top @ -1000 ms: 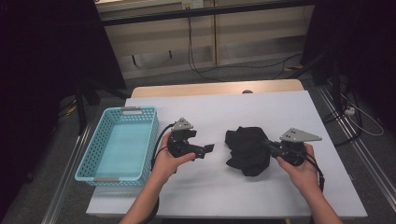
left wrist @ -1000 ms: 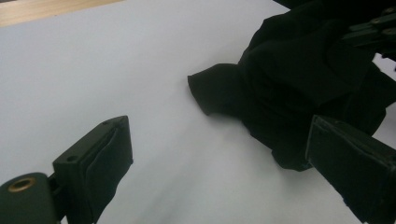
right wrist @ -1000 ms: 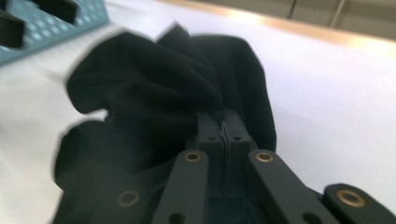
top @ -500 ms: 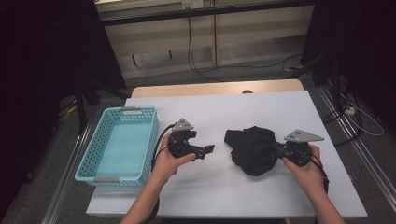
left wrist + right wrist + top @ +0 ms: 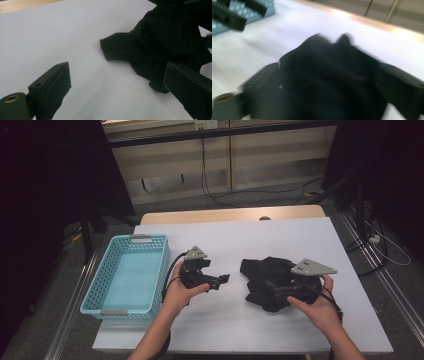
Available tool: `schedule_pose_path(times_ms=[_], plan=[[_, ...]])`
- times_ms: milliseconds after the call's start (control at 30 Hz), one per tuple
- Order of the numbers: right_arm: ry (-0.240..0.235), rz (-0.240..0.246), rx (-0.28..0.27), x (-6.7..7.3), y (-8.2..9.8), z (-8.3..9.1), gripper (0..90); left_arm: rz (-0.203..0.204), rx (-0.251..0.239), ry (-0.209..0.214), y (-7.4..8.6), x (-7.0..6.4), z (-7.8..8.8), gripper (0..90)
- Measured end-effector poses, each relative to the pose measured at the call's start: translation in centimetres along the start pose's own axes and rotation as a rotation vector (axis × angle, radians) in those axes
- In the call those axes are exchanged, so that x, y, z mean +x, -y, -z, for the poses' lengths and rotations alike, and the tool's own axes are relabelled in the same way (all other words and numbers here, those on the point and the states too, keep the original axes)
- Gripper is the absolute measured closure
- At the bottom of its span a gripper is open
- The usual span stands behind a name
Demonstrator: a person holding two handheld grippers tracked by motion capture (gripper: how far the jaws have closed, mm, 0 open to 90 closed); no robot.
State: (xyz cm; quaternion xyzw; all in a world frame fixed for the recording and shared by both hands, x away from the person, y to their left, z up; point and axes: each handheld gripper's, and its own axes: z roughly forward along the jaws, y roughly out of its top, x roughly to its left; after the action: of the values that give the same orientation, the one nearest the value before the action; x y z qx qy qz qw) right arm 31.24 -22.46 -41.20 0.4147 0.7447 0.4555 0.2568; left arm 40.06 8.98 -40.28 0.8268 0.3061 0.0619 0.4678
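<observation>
Right tool [image 5: 274, 286] freshly open over cloth [image 5: 262, 272]

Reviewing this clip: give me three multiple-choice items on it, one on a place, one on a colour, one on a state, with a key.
1. Where does the black cloth lie?
A. in the basket
B. on the white table top, in front of the right gripper
C. on the floor

2. What colour is the basket?
A. red
B. yellow
C. light blue

3. How do the left gripper's jaws stand?
A. open, nothing between them
B. shut on the cloth
C. shut on the basket rim

Key: B, cloth rests on the table by the right gripper; C, turquoise mesh; A, the left gripper view shows them apart over bare table.
</observation>
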Motion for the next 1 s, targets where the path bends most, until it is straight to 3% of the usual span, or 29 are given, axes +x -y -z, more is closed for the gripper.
schedule_pose_path(times_ms=[33, 67, 100, 167, 233, 267, 300, 333, 367, 400, 433, 467, 500, 533, 567, 733, 767, 833, 933, 967, 1000], plan=[[-0.026, 0.032, 0.032, 0.6, 0.2, -0.8, 3.9, 0.001, -0.001, -0.001, 0.1, 0.0, -0.1, 7.1], [-0.026, 0.032, 0.032, 0.6, 0.2, -0.8, 3.9, 0.001, -0.001, -0.001, 0.1, 0.0, -0.1, 7.2], [-0.022, 0.066, 0.090, 0.7, 0.8, -1.9, 3.5, -0.001, 0.004, -0.002, 0.1, 0.0, -0.1, 7.2], [-0.017, 0.075, 0.112, 0.7, 1.1, -2.3, 2.1, -0.001, 0.004, 0.000, 0.1, 0.0, -0.1, 7.1], [0.018, 0.090, 0.218, 0.2, 2.3, -4.1, 0.7, -0.002, 0.003, 0.001, 0.1, 0.0, -0.1, 7.2], [0.018, 0.090, 0.218, 0.2, 2.3, -4.1, 0.7, -0.002, 0.003, 0.001, 0.1, 0.0, -0.1, 7.2], [0.032, 0.071, 0.255, -0.3, 2.8, -4.5, 0.0, -0.001, 0.004, 0.001, 0.1, -0.1, -0.1, 7.2], [0.032, 0.071, 0.255, -0.3, 2.8, -4.5, 0.0, -0.001, 0.004, 0.001, 0.1, -0.1, -0.1, 7.2], [0.018, -0.008, 0.270, -0.9, 3.1, -4.6, 4.6, 0.000, 0.005, 0.002, 0.2, 0.0, -0.1, 7.2], [0.018, -0.008, 0.270, -0.9, 3.1, -4.6, 4.6, 0.000, 0.005, 0.002, 0.2, 0.0, -0.1, 7.2], [0.006, -0.039, 0.272, -1.2, 3.1, -4.6, 8.6, 0.003, 0.005, 0.000, 0.2, 0.0, -0.1, 7.2], [-0.005, -0.091, 0.271, -1.7, 3.3, -4.4, 18.1, 0.002, 0.006, -0.002, 0.2, 0.1, -0.1, 7.2], [-0.065, -0.143, 0.251, -2.4, 3.5, -4.1, 40.8, 0.004, 0.005, -0.003, 0.3, 0.1, -0.1, 7.2], [-0.070, -0.142, 0.244, -2.5, 3.6, -3.9, 53.8, 0.002, 0.007, -0.002, 0.3, 0.1, -0.1, 7.2], [-0.090, -0.157, 0.230, -2.6, 3.6, -3.7, 60.8, 0.003, 0.008, 0.000, 0.2, 0.0, -0.1, 7.2], [-0.102, -0.146, 0.210, -2.2, 3.5, -3.7, 70.1, -0.003, 0.009, 0.000, 0.1, -0.1, -0.3, 7.2], [-0.141, -0.171, 0.201, -1.9, 3.4, -3.7, 72.4, -0.004, 0.006, 0.003, 0.1, -0.1, -0.4, 7.2], [-0.155, -0.173, 0.197, -1.7, 3.4, -3.8, 72.8, -0.006, 0.011, 0.002, 0.0, -0.1, -0.4, 7.2], [-0.257, -0.210, 0.180, -0.5, 3.2, -4.1, 73.6, -0.005, 0.012, 0.004, 0.0, -0.1, -0.6, 7.2], [-0.340, -0.210, 0.168, 0.9, 2.9, -4.4, 73.5, -0.007, 0.015, 0.003, 0.0, -0.2, -0.6, 7.3], [-0.340, -0.210, 0.168, 0.9, 2.9, -4.4, 73.5, -0.007, 0.015, 0.003, 0.0, -0.2, -0.6, 7.3]])
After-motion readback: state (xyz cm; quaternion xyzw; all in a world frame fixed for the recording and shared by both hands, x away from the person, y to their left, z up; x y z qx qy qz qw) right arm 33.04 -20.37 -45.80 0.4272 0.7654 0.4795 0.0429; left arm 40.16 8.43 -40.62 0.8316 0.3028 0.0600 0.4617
